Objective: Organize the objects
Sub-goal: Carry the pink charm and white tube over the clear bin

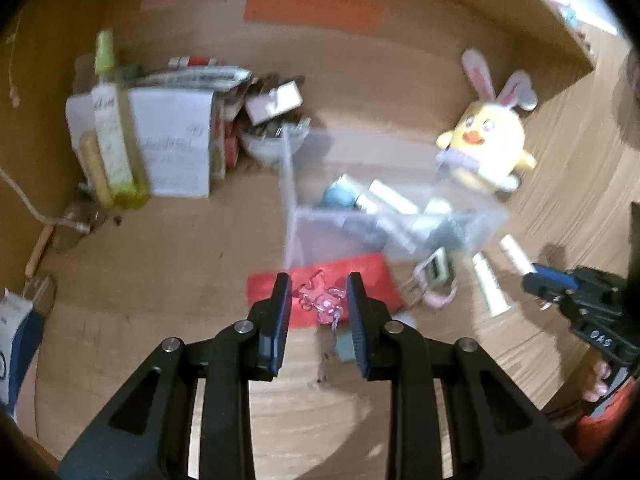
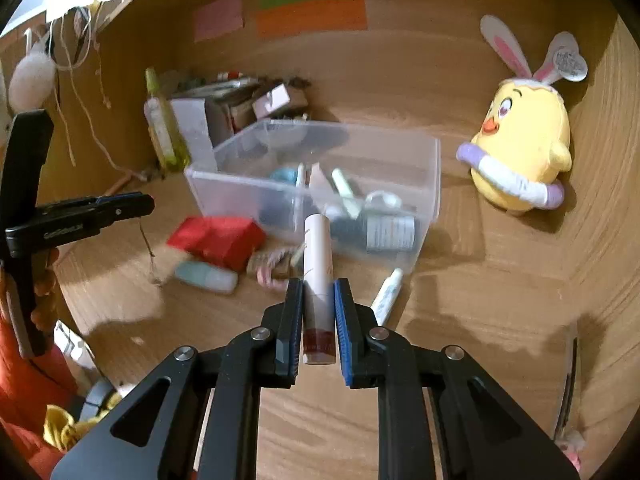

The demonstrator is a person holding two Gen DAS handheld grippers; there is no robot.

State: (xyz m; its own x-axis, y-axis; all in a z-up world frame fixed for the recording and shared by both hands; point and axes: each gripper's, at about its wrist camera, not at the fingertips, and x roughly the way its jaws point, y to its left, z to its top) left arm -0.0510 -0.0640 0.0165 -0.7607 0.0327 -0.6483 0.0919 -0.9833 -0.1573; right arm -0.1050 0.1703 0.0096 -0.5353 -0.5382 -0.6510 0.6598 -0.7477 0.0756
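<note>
Currently right gripper (image 2: 316, 312) clamped on white tube (image 2: 317, 276), held above desk (image 2: 480, 280) just short of clear bin (image 2: 432, 184). Left gripper (image 1: 318, 300) closed on pink charm (image 1: 320, 298), over red box (image 1: 376, 276). Bin already part-filled. Left on desk: second tube (image 2: 387, 292), teal bottle (image 2: 206, 276), red box, clutter beside bin. Task judged roughly midway.

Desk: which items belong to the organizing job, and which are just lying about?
Job: clear bin; white tube in right gripper; pink bear charm in left gripper; loose white tube; red box.
Lying about: yellow chick plush; sticky notes; green spray bottle; white carton.
</note>
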